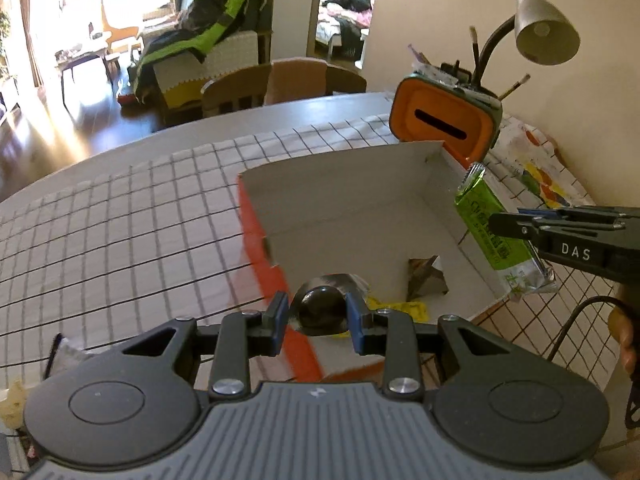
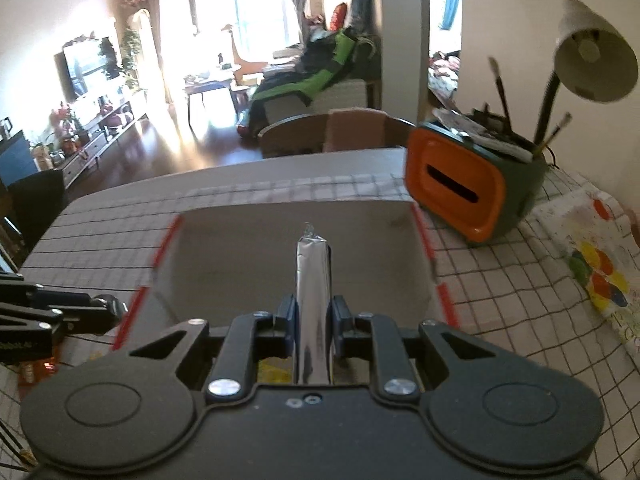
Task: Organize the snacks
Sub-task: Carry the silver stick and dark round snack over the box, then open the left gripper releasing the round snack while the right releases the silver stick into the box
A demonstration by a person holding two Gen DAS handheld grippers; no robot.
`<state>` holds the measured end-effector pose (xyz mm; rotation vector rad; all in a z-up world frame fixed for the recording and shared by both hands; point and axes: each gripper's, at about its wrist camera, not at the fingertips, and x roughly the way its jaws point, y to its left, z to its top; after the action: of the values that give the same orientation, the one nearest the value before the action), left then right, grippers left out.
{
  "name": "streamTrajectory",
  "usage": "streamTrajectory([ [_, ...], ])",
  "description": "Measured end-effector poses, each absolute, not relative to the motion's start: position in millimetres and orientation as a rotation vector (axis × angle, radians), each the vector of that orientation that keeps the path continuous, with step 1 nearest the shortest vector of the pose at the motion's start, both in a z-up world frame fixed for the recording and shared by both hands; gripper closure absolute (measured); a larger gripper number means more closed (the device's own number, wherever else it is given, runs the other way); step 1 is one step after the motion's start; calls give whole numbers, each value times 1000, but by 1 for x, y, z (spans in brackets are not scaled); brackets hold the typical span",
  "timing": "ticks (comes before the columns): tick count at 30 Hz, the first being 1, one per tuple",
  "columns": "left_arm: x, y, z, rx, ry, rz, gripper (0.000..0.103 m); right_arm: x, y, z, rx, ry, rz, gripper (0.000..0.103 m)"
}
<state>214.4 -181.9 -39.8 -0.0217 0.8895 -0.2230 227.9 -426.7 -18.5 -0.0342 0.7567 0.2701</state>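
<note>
An open cardboard box [image 1: 360,208], white inside and orange-red outside, lies on the checked tablecloth. A dark triangular wrapper [image 1: 426,280] and a yellow packet [image 1: 404,309] lie in it. My left gripper [image 1: 320,320] hovers over the box's near corner, shut on a dark round snack [image 1: 322,308]. My right gripper [image 1: 508,226] comes in from the right over the box's rim, shut on a green snack bar [image 1: 492,232]. In the right wrist view that bar [image 2: 313,276] shows silver between the right gripper's [image 2: 313,316] pads, above the box [image 2: 240,256]. The left gripper [image 2: 100,308] shows at the left.
An orange and green holder [image 1: 444,124] with brushes stands behind the box, beside a desk lamp [image 1: 544,28]. A colourful printed sheet [image 1: 536,168] lies at the right. A black wire rack [image 1: 580,328] is near the right edge. Chairs [image 1: 296,80] stand at the table's far side.
</note>
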Motion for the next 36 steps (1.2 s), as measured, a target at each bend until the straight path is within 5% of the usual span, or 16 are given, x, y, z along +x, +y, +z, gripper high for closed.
streamTrajectory([
  [18, 298, -237, -93, 25, 1124, -174, 73, 291, -443, -80, -117, 890, 332, 85],
  [36, 322, -253, -122, 51, 1261, -157, 72, 290, -439, -83, -136, 984, 408, 84],
])
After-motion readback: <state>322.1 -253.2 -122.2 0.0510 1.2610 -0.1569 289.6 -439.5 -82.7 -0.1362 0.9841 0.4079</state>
